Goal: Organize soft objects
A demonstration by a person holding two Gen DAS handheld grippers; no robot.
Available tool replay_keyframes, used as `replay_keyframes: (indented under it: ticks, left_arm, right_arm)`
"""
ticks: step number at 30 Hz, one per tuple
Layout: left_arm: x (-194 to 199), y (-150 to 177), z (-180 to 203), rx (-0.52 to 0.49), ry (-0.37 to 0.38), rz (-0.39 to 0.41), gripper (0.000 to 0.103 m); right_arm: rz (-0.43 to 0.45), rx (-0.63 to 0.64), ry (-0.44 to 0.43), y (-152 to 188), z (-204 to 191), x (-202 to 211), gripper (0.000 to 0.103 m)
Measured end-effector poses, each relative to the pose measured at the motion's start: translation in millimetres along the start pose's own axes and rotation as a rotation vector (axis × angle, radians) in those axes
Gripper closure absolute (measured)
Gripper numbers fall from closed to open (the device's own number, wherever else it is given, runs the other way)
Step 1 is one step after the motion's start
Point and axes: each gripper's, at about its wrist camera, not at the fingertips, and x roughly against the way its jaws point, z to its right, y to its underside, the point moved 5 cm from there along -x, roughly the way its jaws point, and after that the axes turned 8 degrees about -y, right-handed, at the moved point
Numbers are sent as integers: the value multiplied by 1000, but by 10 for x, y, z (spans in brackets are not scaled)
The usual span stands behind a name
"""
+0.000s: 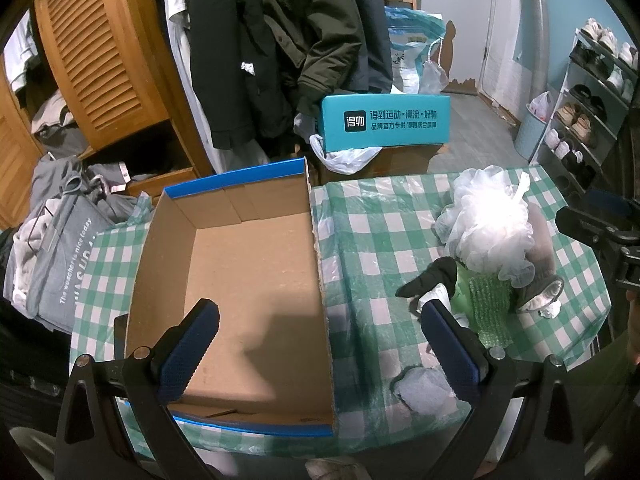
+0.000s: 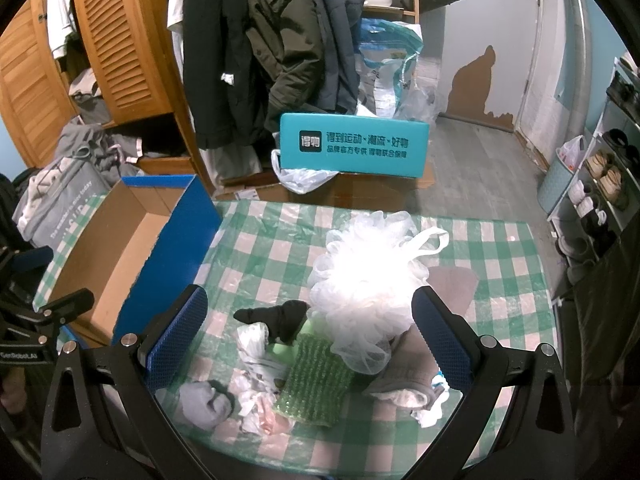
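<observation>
The checked tabletop (image 2: pixel 260 224) is lying open ahead of the right gripper (image 2: pixel 310 332), whose fingers are standing wide around the soft pile: white mesh pouf (image 2: pixel 368 276), green scrubber (image 2: pixel 316 384), black sock (image 2: pixel 280 316). The cardboard box (image 1: pixel 248 264) is sitting bare between the wide-spread fingers of the left gripper (image 1: pixel 320 344), its right wall edging the pile's side.

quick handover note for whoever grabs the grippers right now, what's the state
Left gripper: open, holding nothing, over the cardboard box.
Right gripper: open, holding nothing, over the pile.
The box sits on the left of the checkered table; nothing visible inside.
Pile beside it: white mesh loofah on top, green scrubber, black sock, grey sock, brownish cloth, crumpled plastic.
Done: nothing boxed. Left: move everything, probably loofah first.
</observation>
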Motion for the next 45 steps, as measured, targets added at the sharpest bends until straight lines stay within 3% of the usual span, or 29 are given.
replay_keyframes:
  ticks: [25, 32, 45]
  left_arm:
    - [-5, 27, 0, -4, -1, -6, 1]
    - [-107, 116, 171, -31, -6, -43, 1]
    - [-267, -5, 438, -78, 16, -96, 1]
  right_arm:
    - [0, -3, 4, -26, 66, 2, 2]
    - [-1, -18, 17, 80, 290, 80, 2]
    - [-30, -74, 56, 175, 595, 34, 2]
